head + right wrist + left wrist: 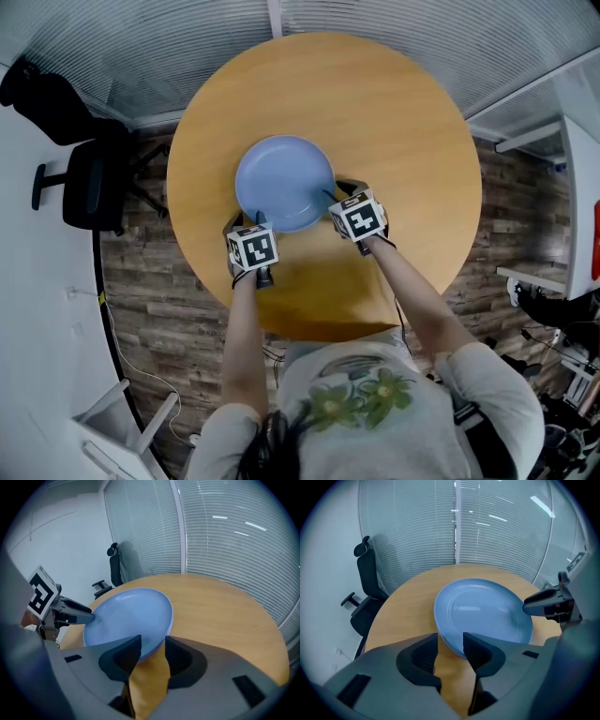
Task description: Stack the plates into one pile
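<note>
A pile of blue plates lies on the round wooden table, a little left of its middle. In the right gripper view a paler rim shows under the top plate. My left gripper is at the pile's near-left edge. Its jaws are apart, and the plate rim lies just at their tips without being pressed. My right gripper is at the near-right edge, jaws likewise apart around the rim. Each gripper shows in the other's view: the right gripper and the left gripper.
A black office chair stands left of the table, by the blinds. The table's far and right parts are bare wood. The person's arms reach in from the near edge.
</note>
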Demonstrator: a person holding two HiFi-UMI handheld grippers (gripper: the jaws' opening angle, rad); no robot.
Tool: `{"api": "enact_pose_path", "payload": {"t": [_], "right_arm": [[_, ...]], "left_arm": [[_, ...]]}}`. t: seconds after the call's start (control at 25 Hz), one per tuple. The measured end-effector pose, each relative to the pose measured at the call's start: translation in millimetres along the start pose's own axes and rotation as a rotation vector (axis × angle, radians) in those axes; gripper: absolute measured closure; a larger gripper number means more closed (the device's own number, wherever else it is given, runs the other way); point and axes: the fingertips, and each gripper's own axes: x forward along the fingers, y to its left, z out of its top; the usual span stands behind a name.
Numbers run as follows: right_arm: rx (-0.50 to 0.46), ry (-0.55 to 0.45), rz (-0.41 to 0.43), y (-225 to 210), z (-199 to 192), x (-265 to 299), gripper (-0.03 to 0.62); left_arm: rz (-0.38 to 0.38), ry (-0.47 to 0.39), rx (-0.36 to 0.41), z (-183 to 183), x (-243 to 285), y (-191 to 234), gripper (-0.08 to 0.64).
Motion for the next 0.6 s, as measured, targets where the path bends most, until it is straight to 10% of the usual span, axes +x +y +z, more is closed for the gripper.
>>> {"api": "enact_pose_path", "payload": {"t": [0.6], "right_arm": [[0.009, -0.212, 0.061, 26.3, 13.4, -89.9, 0.482]], "left_arm": [[-0.102, -0.192, -0.079, 25.6, -91.9, -35.2, 0.48]]}}
